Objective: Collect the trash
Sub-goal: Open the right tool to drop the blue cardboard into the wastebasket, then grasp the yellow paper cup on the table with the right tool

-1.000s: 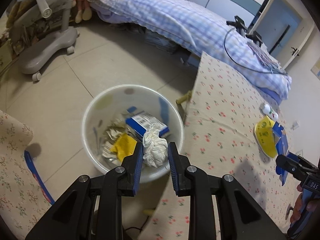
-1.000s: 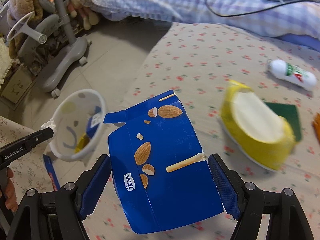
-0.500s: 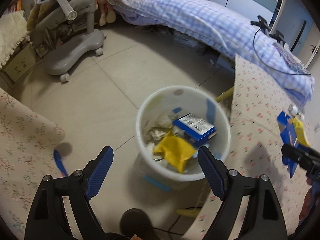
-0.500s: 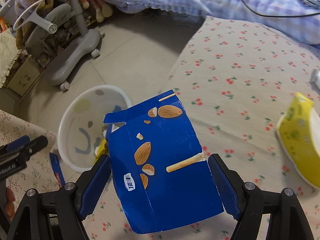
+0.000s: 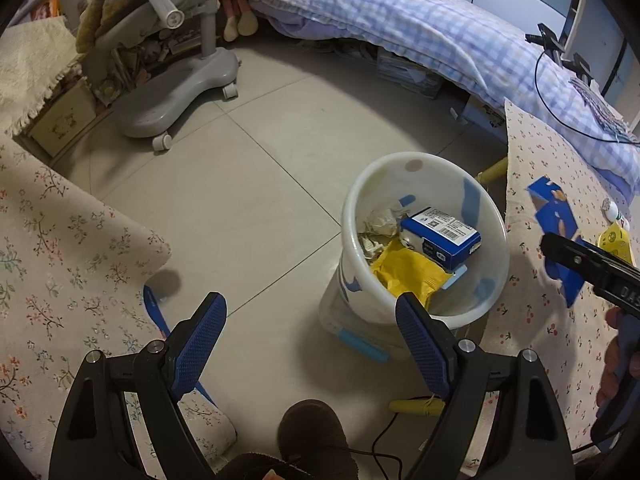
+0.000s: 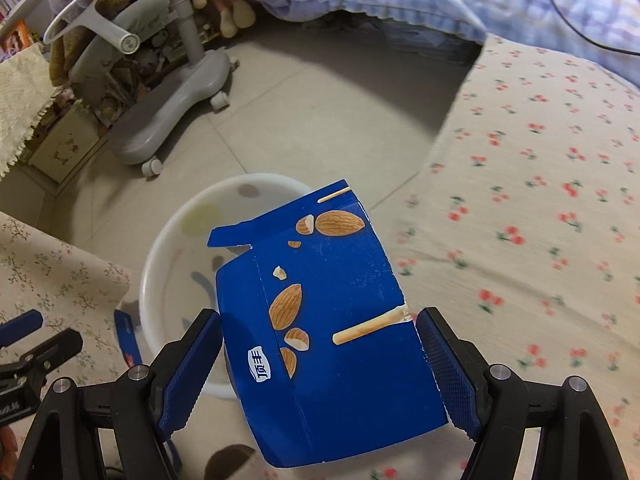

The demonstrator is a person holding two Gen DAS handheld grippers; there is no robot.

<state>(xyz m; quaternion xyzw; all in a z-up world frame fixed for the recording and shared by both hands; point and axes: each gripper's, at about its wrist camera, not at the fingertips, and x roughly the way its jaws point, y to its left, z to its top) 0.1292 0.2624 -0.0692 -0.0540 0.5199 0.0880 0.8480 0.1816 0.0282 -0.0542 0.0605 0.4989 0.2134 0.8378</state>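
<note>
A white plastic trash bin [image 5: 496, 240] stands on the floor beside the floral-cloth table [image 5: 532, 160]; it holds a blue box [image 5: 440, 238], a yellow wrapper [image 5: 408, 272] and crumpled paper. My left gripper [image 5: 312, 344] is open and empty, just in front of the bin above the floor. My right gripper [image 6: 320, 364] is shut on a flattened blue almond snack box [image 6: 332, 320], held above the table edge and partly over the bin [image 6: 160, 280]. The same box [image 5: 554, 216] shows at the right of the left wrist view.
A grey wheeled chair base [image 5: 176, 88] stands on the tiled floor at the back left. A bed with a blue checked cover [image 5: 400, 28] runs along the back. A floral-covered seat [image 5: 60, 272] is at the left. A yellow bowl [image 5: 616, 240] and small bottle [image 5: 612, 210] sit on the table.
My left gripper opened, the crumpled white paper left it, and it pulled back from the bin. My right gripper carried the blue box left, from the yellow bowl to over the bin.
</note>
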